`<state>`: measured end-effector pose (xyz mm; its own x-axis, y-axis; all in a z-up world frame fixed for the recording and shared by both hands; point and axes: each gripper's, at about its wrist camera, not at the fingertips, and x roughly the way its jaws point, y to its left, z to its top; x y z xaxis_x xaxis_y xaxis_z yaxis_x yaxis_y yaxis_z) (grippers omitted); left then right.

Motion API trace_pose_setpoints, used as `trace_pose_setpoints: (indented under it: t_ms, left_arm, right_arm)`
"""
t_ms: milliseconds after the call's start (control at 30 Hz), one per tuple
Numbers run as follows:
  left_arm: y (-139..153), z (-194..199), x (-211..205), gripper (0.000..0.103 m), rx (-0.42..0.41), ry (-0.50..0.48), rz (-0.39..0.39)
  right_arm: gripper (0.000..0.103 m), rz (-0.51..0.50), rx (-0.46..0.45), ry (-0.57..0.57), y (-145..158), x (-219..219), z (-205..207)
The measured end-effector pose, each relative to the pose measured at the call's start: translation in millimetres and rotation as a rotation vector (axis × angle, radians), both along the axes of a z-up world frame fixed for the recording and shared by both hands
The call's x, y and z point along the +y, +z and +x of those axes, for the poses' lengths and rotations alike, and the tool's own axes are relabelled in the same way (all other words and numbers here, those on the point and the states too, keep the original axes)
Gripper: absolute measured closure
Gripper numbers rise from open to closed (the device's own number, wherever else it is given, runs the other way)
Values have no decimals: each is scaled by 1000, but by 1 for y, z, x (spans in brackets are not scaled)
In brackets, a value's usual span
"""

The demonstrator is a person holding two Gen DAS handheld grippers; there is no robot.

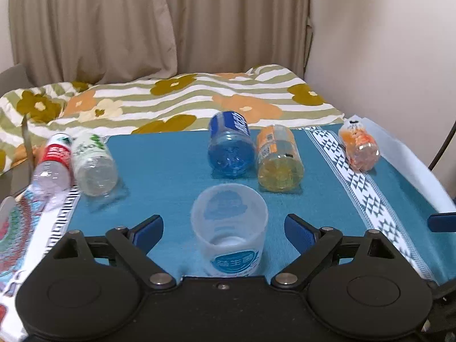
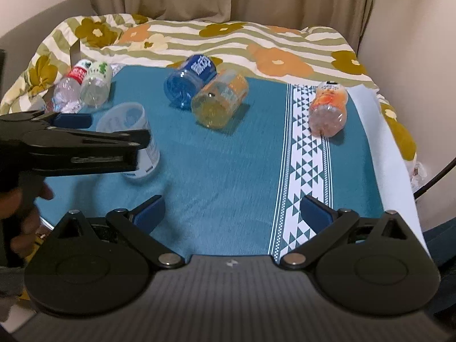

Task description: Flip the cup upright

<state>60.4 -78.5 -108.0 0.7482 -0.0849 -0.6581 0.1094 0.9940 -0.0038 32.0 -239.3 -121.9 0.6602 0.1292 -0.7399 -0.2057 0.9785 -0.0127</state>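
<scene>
cup (image 1: 229,228) upright between jaws | left gripper (image 1: 223,228) wide, untouched

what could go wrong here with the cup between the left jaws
1. The cup looks upright already, with the left gripper open around it and apparently not touching; closing hard could squash its thin translucent wall.
2. Any sideways move could catch a jaw on the rim and tip the cup over again.
3. A knocked cup could roll into the blue bottle or the yellow bottle lying just behind it.
</scene>
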Motion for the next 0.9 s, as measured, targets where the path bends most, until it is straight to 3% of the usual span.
trace_pose_setpoints:
  t_ms: [400,600,900]
  left_arm:
    - [83,-30,47,1,87,68,21]
    - [92,-43,58,1,106,60,87]
    - [88,-52,72,1,131,66,54]
  right_arm:
    - [0,22,34,-85,61,9,4]
    - [0,1,54,-134,78,18,-1]
    - [0,-28,67,-160,76,32,-14]
